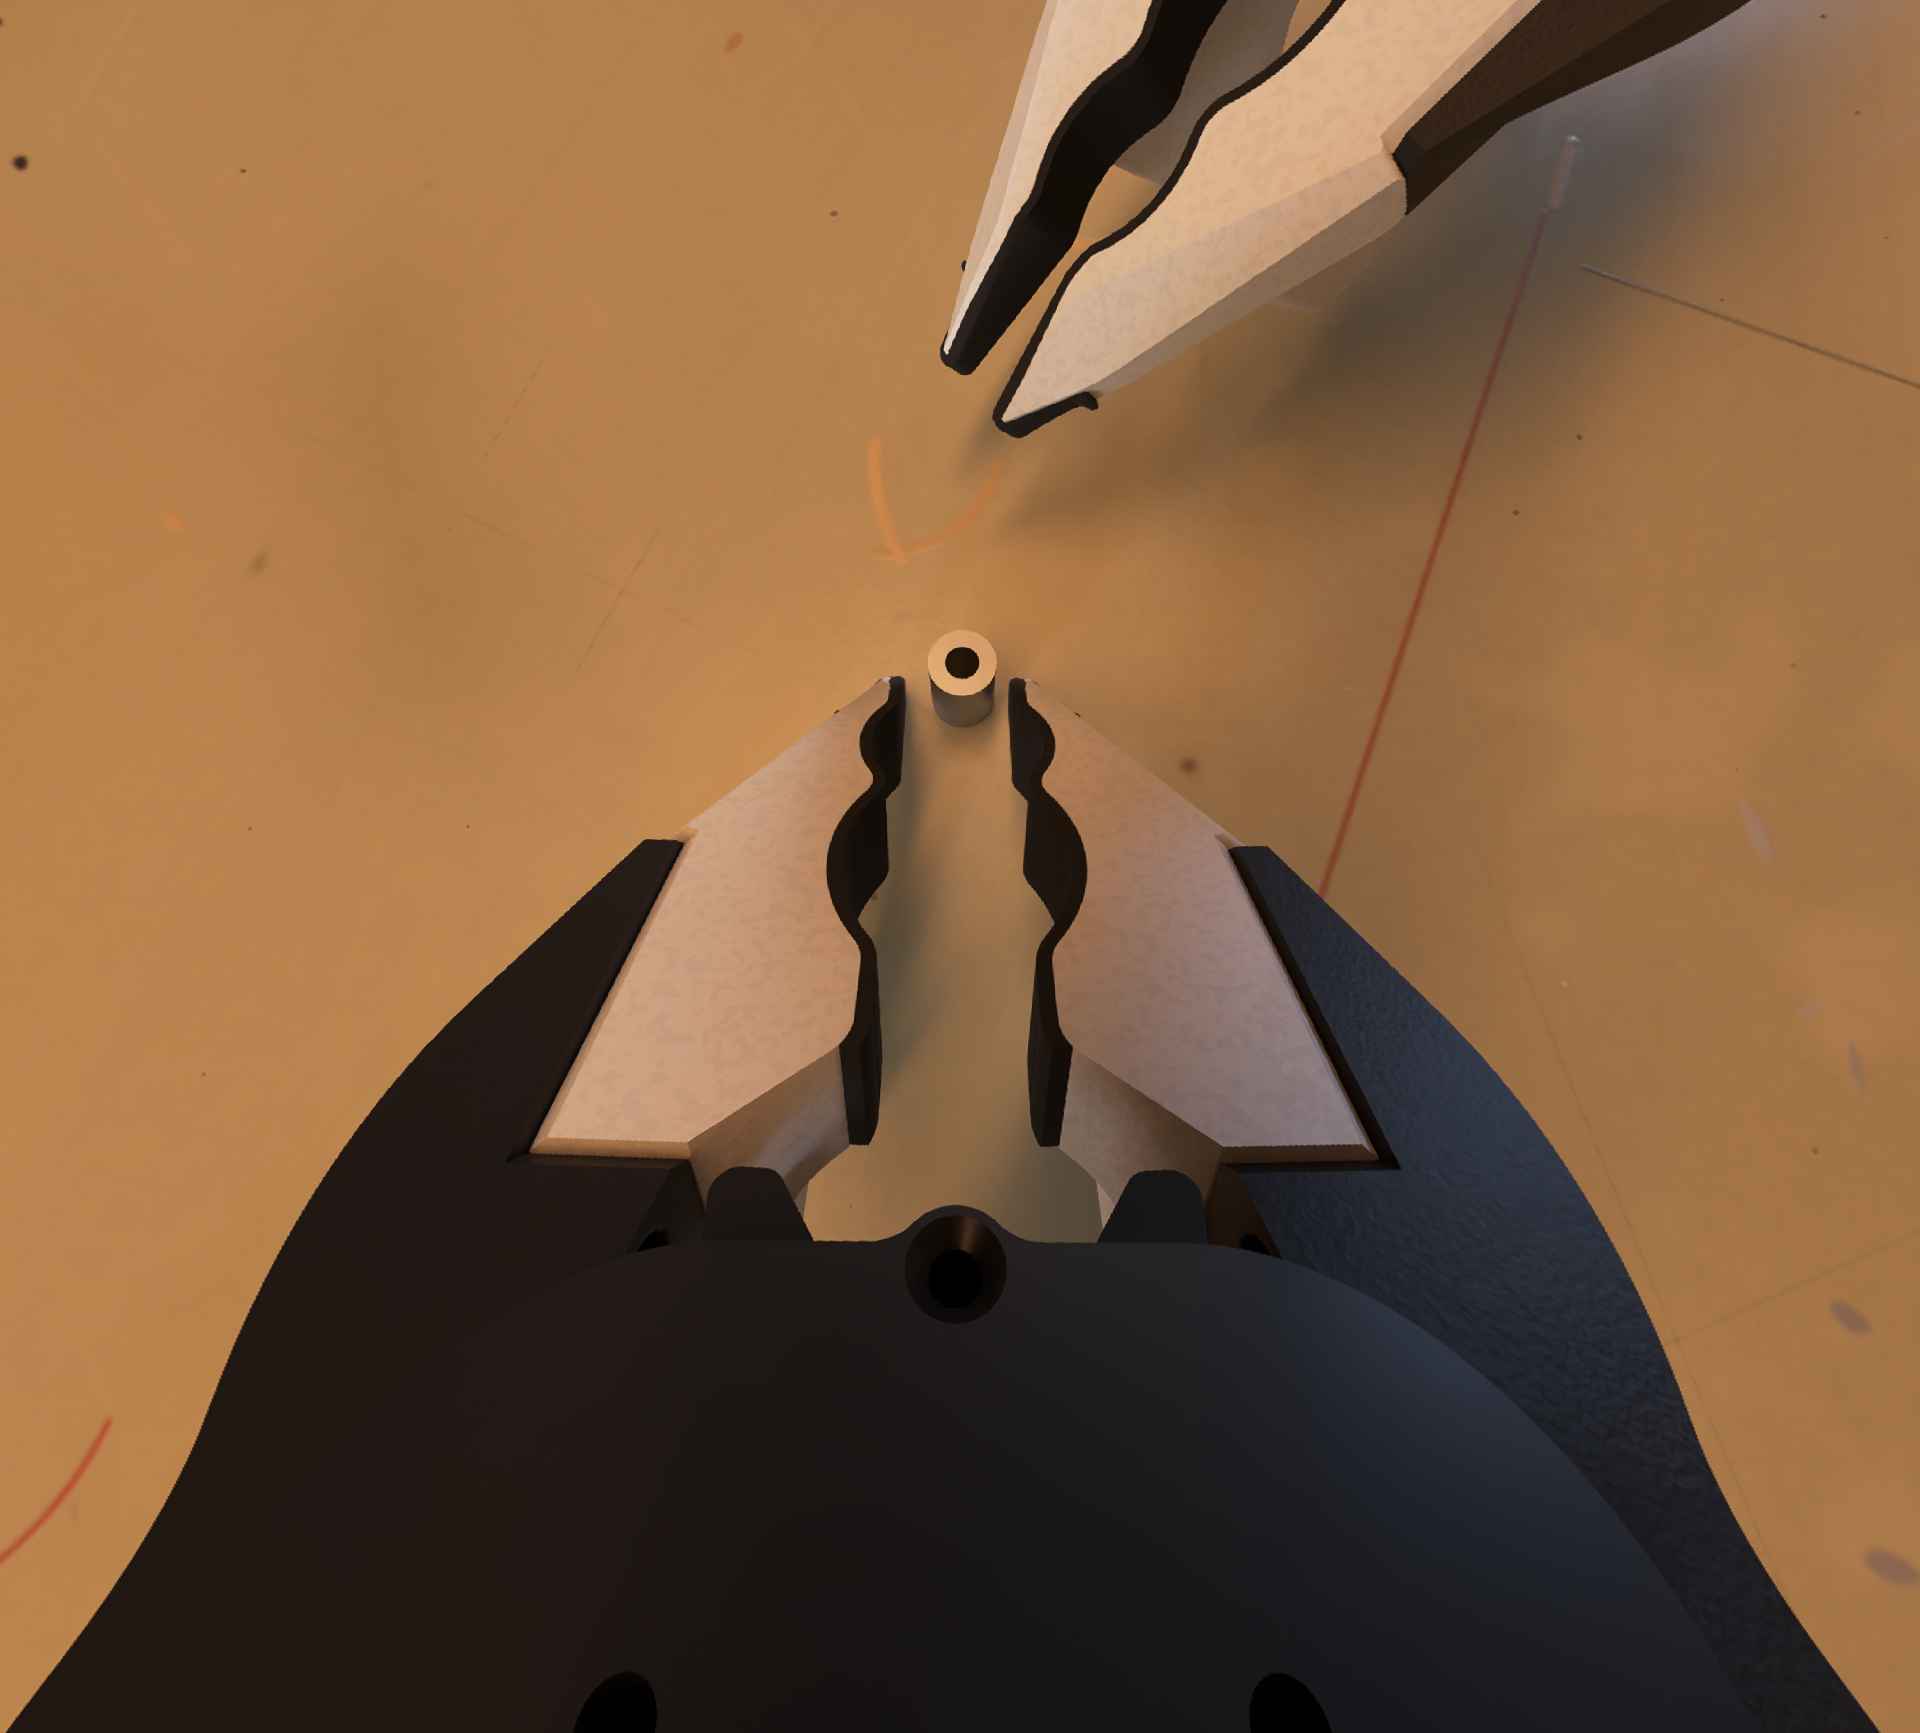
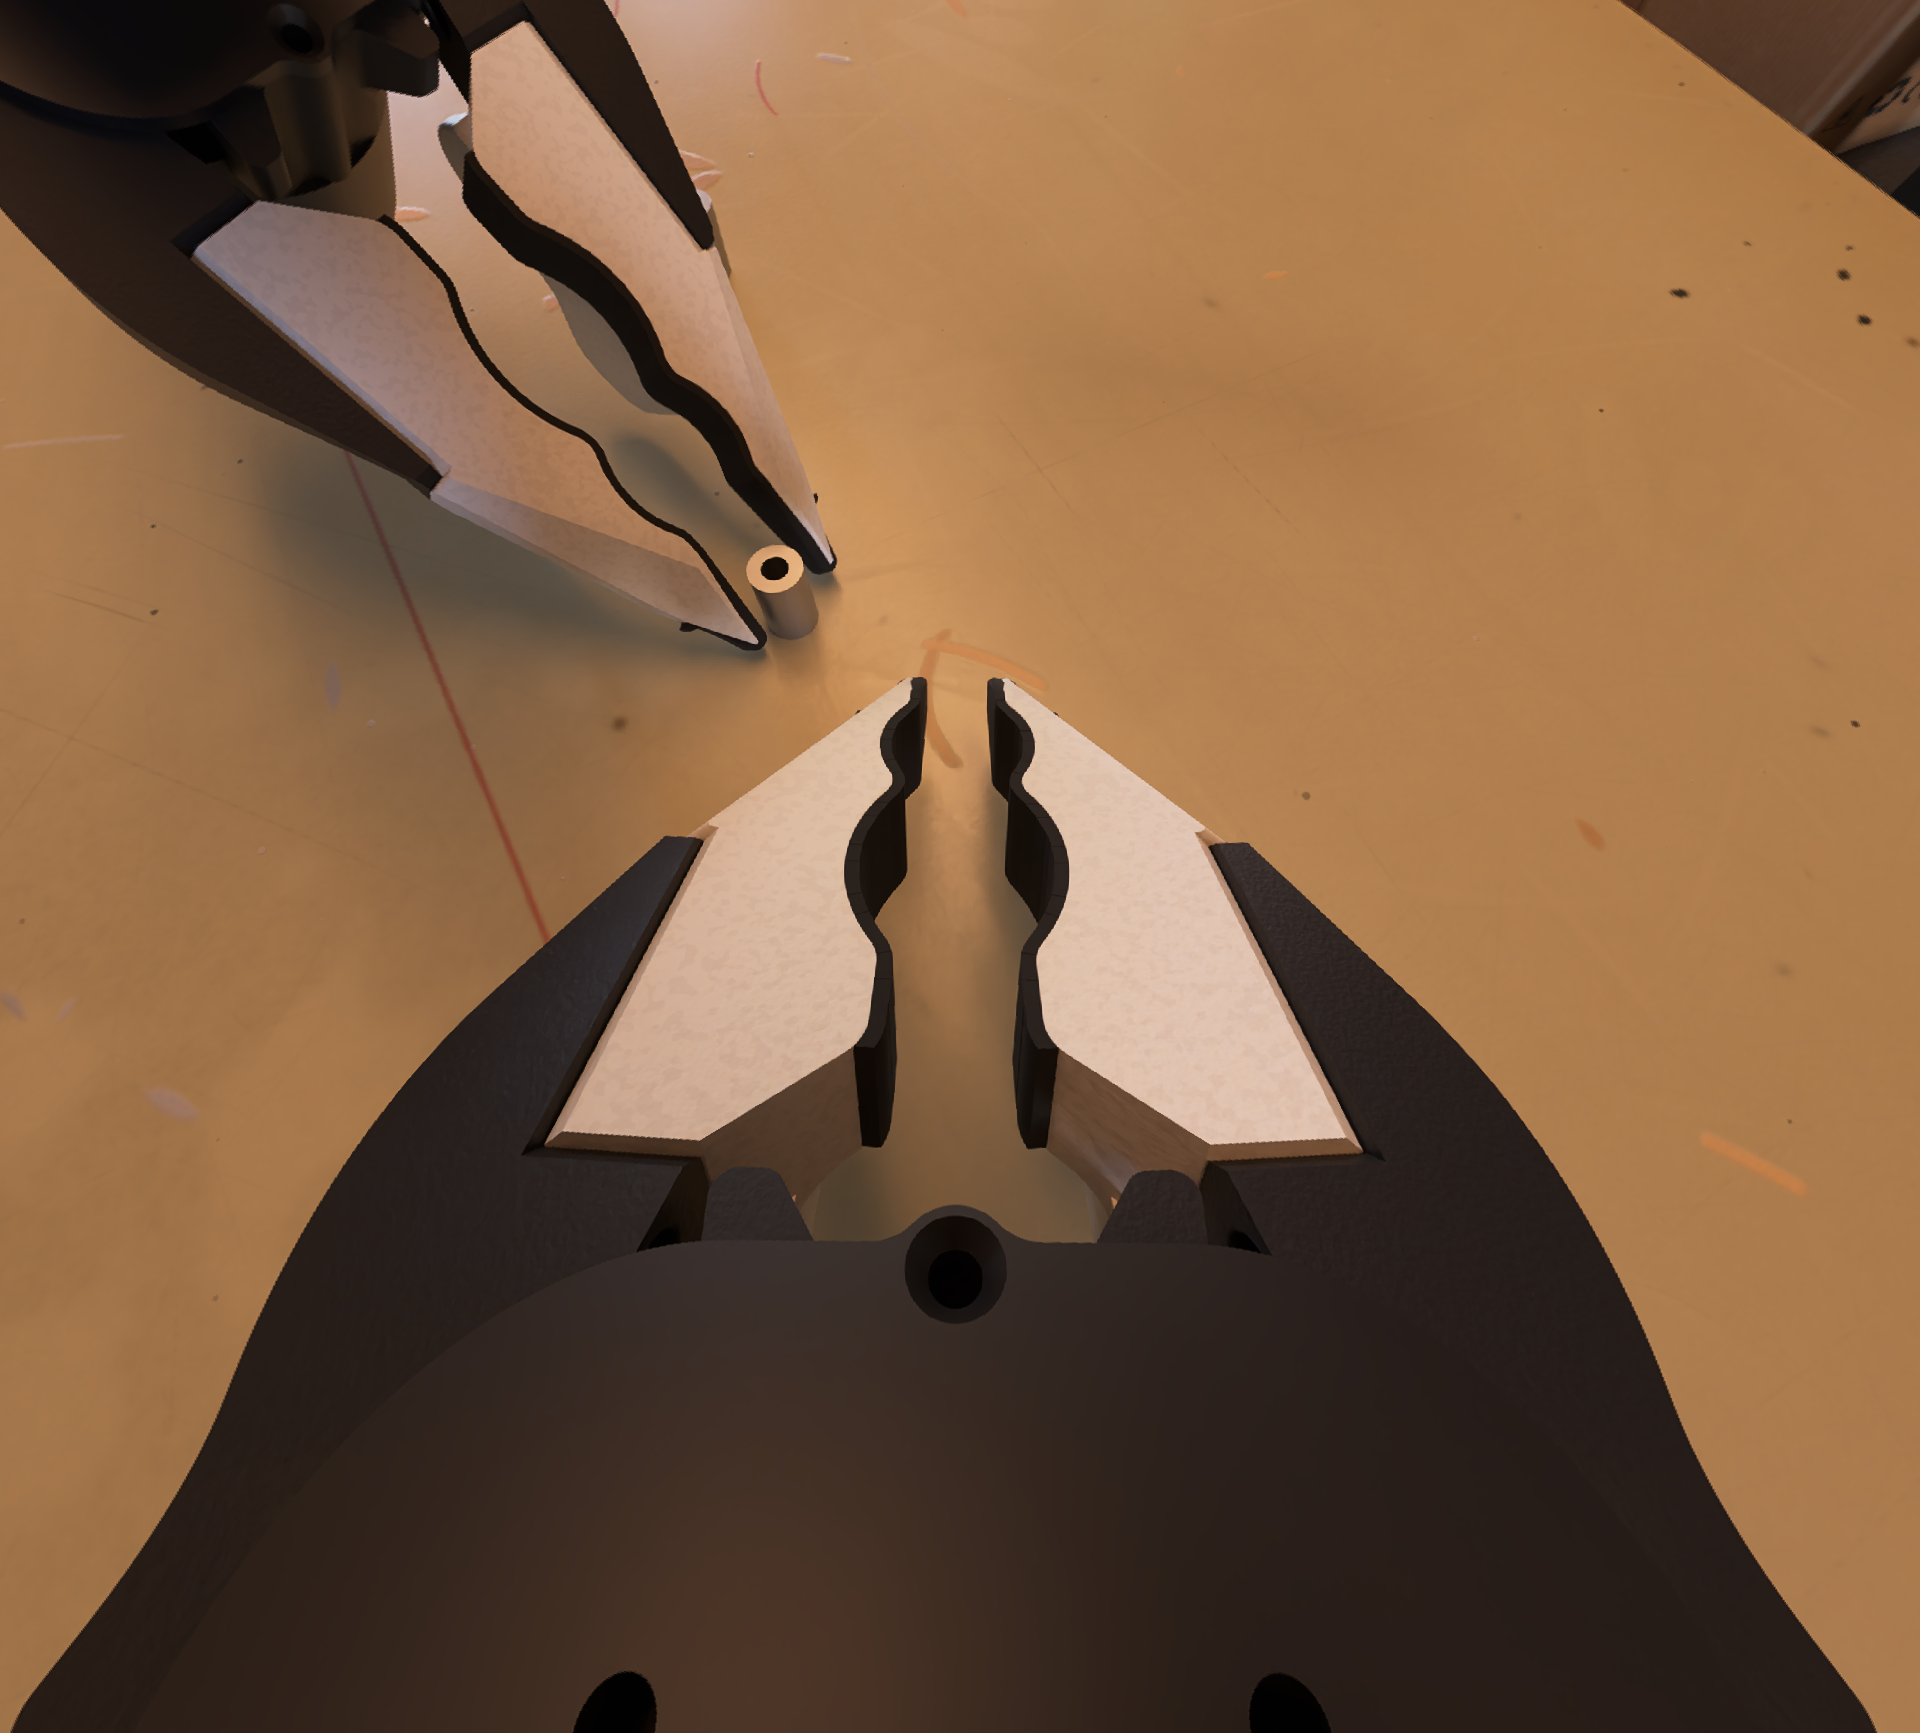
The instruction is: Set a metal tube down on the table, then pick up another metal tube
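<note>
A short metal tube [image 1: 961, 681] stands upright on the tan table [image 1: 416, 333]. My left gripper [image 1: 956, 688] is open, its two fingertips either side of the tube with a thin gap on each side. The right wrist view shows the same tube [image 2: 781, 592] between the left gripper's [image 2: 790, 603] tips. My right gripper [image 2: 956, 686] is low over the table, just right of the tube, jaws a narrow gap apart and empty. It also shows in the left wrist view [image 1: 985, 393], beyond the tube.
A thin pale rod-like piece [image 1: 1562, 171] lies on the table at the far end of a red line [image 1: 1434, 561]. The table's edge [image 2: 1662, 73] runs across the upper right, with dark boxes beyond it. The table top carries scratches and specks.
</note>
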Tool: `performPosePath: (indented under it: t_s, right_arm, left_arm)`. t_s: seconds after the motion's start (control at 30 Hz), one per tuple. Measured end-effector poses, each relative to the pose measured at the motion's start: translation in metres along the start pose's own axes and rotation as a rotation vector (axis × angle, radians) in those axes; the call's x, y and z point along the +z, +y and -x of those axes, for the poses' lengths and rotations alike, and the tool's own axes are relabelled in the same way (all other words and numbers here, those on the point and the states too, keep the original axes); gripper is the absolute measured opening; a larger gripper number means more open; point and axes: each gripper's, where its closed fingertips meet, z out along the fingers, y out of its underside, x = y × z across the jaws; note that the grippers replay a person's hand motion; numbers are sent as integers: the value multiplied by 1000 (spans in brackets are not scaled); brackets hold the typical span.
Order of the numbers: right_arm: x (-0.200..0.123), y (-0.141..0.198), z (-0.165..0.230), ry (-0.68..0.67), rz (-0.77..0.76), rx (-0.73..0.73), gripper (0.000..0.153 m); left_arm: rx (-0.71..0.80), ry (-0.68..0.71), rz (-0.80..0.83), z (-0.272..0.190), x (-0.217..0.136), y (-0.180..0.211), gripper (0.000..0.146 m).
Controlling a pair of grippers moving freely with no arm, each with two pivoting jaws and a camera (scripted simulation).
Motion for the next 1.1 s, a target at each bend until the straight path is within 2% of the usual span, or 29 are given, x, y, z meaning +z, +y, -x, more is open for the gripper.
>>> performPosePath:
  t_s: [0.23, 0.53, 0.6, 0.67, 0.77, 0.83, 0.93, 1.0, 1.1]
  right_arm:
    - [0, 0, 1, -35, -2, 22, 15]
    - [2, 1, 1, -36, 11, 27, 15]
    - [2, 1, 0, -36, 11, 31, 15]
    - [2, 1, 0, -35, 9, 35, 15]
    - [2, 1, -1, -32, 6, 36, 15]
    - [2, 1, -1, -33, 8, 36, 15]
    - [3, 1, 0, -39, 14, 39, 15]
    - [4, 1, 0, -40, 20, 38, 15]
    - [5, 1, 0, -37, 22, 37, 15]
  left_arm:
    - [-1, -44, -5, 3, -4, 3, 36]
    - [0, -57, -23, 4, -6, 1, 43]
    - [17, -95, -69, 6, -12, -4, 48]
    - [55, -178, -202, 7, -29, -15, 50]
    - [72, -319, -367, 13, -65, -16, 39]
    - [25, -426, -358, 27, -86, 1, 30]
    - [-84, -544, -276, 53, -109, 35, 29]
    - [-149, -560, -243, 63, -118, 50, 30]
    - [-227, -463, -157, 68, -110, 65, 30]
